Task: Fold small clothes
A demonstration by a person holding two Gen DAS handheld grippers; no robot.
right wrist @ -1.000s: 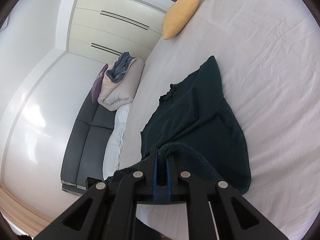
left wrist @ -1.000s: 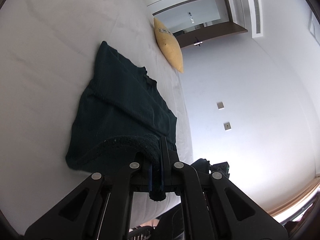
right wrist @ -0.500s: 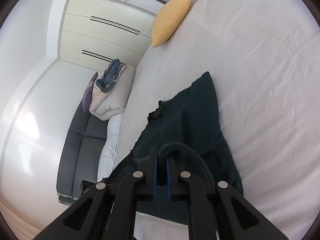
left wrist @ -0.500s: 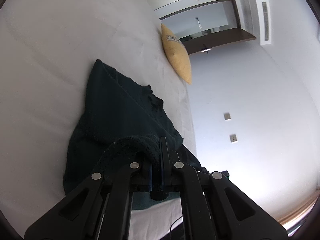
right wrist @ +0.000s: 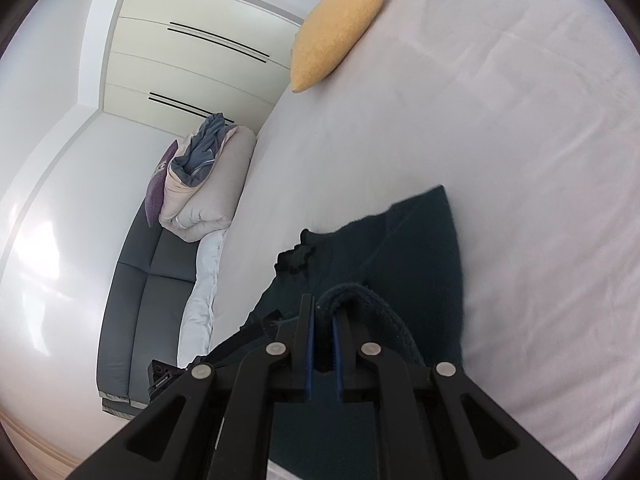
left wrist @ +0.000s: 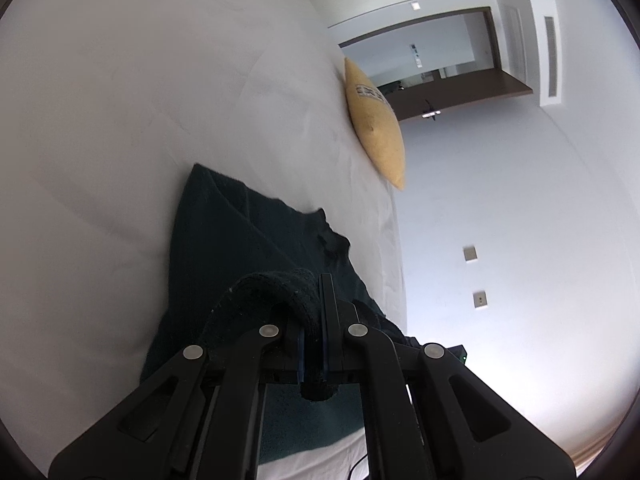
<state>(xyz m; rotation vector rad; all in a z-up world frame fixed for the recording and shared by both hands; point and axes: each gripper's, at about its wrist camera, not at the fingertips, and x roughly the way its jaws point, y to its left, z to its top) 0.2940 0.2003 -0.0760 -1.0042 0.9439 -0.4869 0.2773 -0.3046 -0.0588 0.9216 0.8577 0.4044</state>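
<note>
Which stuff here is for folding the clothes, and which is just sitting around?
For the job:
- dark green top, on the bed
- left gripper, shut on the top's hem
- right gripper, shut on the hem too

Just sitting around:
- yellow pillow
- sofa
- rolled-up duvet on the sofa
- purple cushion

The yellow cushion (left wrist: pixel 374 120) bears a grey printed patch, too blurred to read.
</note>
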